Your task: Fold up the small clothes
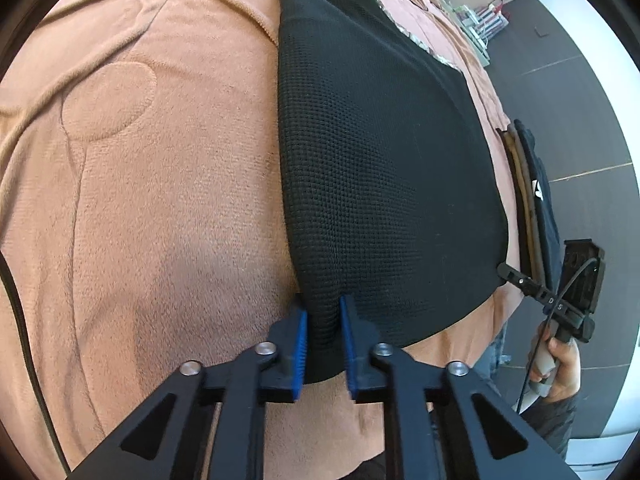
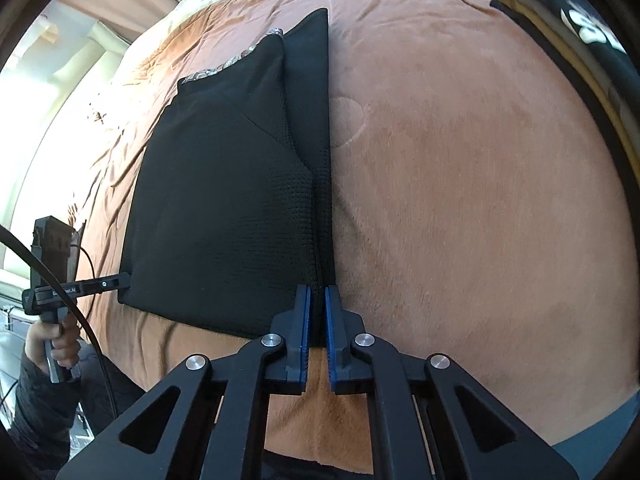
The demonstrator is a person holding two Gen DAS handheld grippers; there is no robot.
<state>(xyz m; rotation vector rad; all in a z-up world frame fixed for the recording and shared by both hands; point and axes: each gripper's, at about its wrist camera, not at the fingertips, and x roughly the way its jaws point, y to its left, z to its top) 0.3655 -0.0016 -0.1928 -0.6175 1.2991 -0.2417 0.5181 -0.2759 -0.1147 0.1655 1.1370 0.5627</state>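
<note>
Left claw (image 1: 324, 340): blue pads clamped on a bunched near corner of the black garment (image 1: 372, 152). Right claw (image 2: 317, 332): pressed together on the other near corner, at the folded edge. Garment: partly folded, flat on the orange blanket (image 1: 160, 200), long axis running away from both claws toward the far edge. Both hands equally near. Stack of folded clothes (image 2: 568, 32): far right corner.

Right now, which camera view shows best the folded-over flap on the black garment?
The right wrist view: on the black garment the flap and its diagonal edge show plainly. The left wrist view shows the same garment only as one flat mesh surface, with no clear flap.
</note>
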